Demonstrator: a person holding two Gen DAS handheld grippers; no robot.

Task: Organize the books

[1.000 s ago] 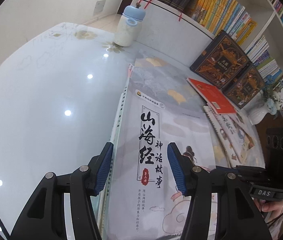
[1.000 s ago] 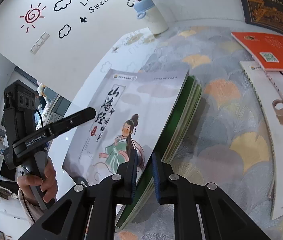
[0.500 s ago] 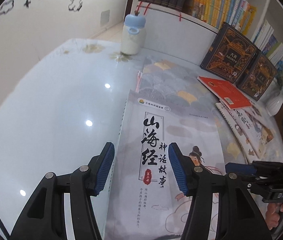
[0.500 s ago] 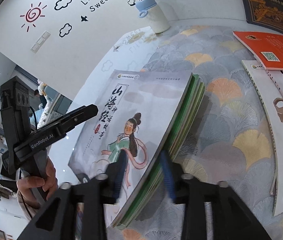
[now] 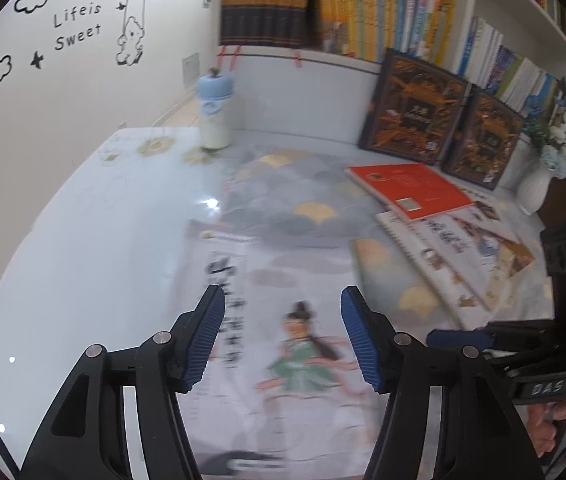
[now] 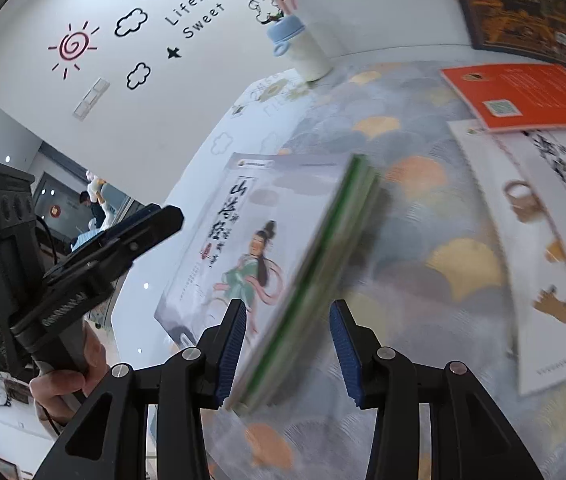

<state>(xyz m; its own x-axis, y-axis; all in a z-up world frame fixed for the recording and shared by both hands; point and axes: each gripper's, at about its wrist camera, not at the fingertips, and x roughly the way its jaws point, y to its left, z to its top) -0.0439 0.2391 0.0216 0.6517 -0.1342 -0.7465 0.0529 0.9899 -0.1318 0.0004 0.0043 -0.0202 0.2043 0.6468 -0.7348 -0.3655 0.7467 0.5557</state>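
A stack of thin books point(image 5: 283, 320) with a pale cover showing a girl in green lies flat on the table; green spines show along its edge point(image 6: 323, 240). My left gripper point(image 5: 283, 340) hovers above the cover, its jaws opening and its blue pads point(image 5: 207, 336) touching nothing. My right gripper point(image 6: 289, 352) is open, and the near corner of the stack lies between its fingers without being pressed. An orange book point(image 5: 411, 190) and white picture books point(image 5: 451, 256) lie to the right.
Two dark ornate books point(image 5: 415, 108) lean against the back panel under a full bookshelf point(image 5: 363, 8). A blue-capped bottle point(image 5: 215, 120) stands at the back left, a white vase point(image 5: 535, 192) at the far right. A patterned mat point(image 6: 423, 220) covers the table's middle.
The right gripper opened from shut on the stack's edge and drew back a little. The left gripper rose and pulled back from the cover, its jaws a bit wider.
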